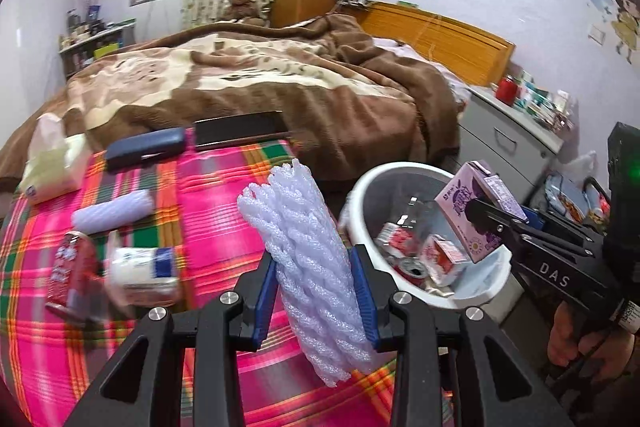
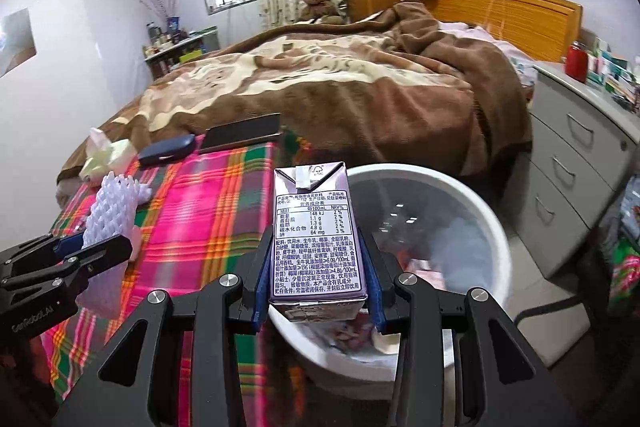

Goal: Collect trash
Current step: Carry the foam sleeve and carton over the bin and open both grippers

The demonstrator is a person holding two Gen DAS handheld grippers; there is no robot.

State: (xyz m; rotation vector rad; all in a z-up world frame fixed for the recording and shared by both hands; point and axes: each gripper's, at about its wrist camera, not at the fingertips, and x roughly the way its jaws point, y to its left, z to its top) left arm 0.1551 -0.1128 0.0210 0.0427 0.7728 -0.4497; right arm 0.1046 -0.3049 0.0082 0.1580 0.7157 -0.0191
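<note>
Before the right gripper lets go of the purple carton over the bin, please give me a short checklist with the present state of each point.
1. Right gripper shut on purple carton: ok.
2. Carton over the opening of the white bin: ok in the left wrist view, at the near rim.
3. Room left in the bin: ok, trash lies low inside.
4. Left gripper shut on foam net: ok.
5. Foam net over the bin: not ok, it is above the plaid cloth.
6. The two grippers apart: ok.

A home bedroom: a wooden-headboard bed under a brown blanket, a teddy bear far behind, drawers at right.
</note>
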